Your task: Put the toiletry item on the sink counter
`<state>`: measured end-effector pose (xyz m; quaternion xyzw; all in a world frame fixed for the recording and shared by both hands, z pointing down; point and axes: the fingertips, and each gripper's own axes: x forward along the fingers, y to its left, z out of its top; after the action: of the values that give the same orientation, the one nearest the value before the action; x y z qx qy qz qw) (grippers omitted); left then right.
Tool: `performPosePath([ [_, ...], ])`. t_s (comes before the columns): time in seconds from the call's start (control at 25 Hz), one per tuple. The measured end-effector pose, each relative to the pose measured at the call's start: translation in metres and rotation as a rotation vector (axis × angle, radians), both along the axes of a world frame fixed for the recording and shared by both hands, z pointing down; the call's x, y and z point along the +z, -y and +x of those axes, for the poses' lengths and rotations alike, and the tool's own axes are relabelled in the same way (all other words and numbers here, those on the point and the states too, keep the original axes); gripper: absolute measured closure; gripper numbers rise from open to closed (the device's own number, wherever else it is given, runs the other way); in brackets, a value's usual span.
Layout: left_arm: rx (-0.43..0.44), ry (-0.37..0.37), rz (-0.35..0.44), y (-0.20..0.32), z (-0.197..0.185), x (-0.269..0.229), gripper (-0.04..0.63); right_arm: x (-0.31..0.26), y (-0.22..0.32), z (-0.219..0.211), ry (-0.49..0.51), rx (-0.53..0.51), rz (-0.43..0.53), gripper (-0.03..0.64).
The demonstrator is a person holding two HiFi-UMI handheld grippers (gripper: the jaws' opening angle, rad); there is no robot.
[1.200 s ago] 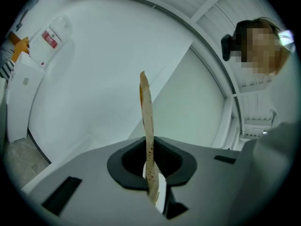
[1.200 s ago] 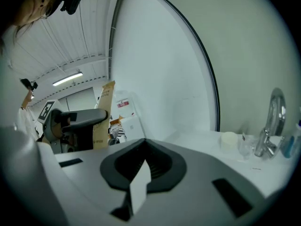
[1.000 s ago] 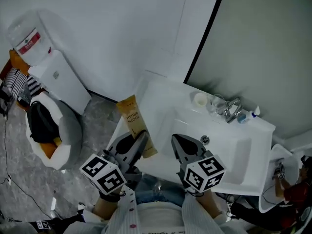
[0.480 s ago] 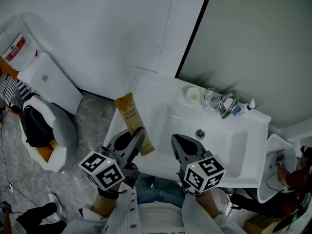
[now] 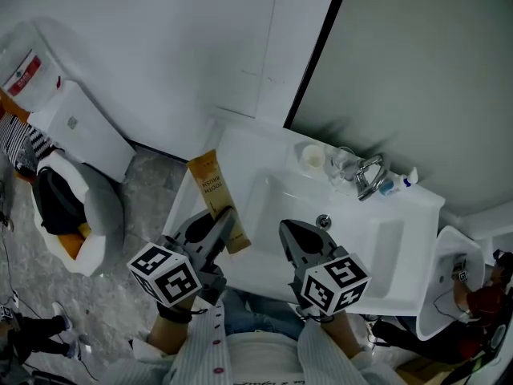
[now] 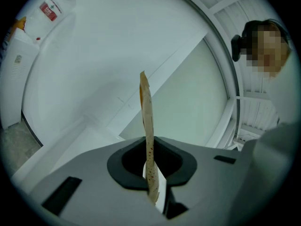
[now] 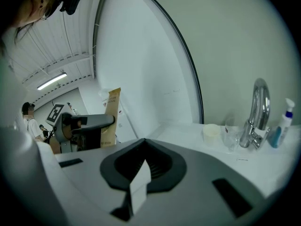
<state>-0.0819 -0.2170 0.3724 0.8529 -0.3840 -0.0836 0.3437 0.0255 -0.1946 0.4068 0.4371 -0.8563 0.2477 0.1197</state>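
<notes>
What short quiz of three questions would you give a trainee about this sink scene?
1. Fill in: on the sink counter, a white ___ stands near the faucet.
2. Which holds the toothbrush packet? A) left gripper B) right gripper C) neither
3. True or false: the packet lies flat on the counter.
Key: 1 cup; 2 A; 3 false.

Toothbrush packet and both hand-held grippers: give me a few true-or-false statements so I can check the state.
1. The left hand-held gripper is shut on the toothbrush packet. True.
2. The packet lies flat on the sink counter. False: the gripper holds it in the air.
3. The right hand-held gripper grips a cup. False: its jaws are together and empty.
4. A white cup stands on the counter near the faucet. True.
</notes>
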Motion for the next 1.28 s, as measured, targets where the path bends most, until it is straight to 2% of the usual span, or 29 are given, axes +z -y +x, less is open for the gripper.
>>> performPosePath([
  [0.24,0.035,0.013,-0.047,0.008,0.009,0.021,0.555,0.007,0.001,0.011,0.013,-0.001,-0.018,0.607],
  [0.6,0.061,0.03,-0.193,0.015,0.007,0.075,0.555,0.029,0.004,0.024,0.014,-0.004,-0.079,0.607],
  [0.96,0.062,0.057,-0.314,0.016,0.001,0.129,0.555,0.051,-0.004,0.014,0.013,-0.048,-0.15,0.607],
  [1.28,0.075,0.1,-0.368,0.015,-0.002,0.164,0.555,0.067,-0.009,0.007,0.008,-0.075,-0.178,0.607],
])
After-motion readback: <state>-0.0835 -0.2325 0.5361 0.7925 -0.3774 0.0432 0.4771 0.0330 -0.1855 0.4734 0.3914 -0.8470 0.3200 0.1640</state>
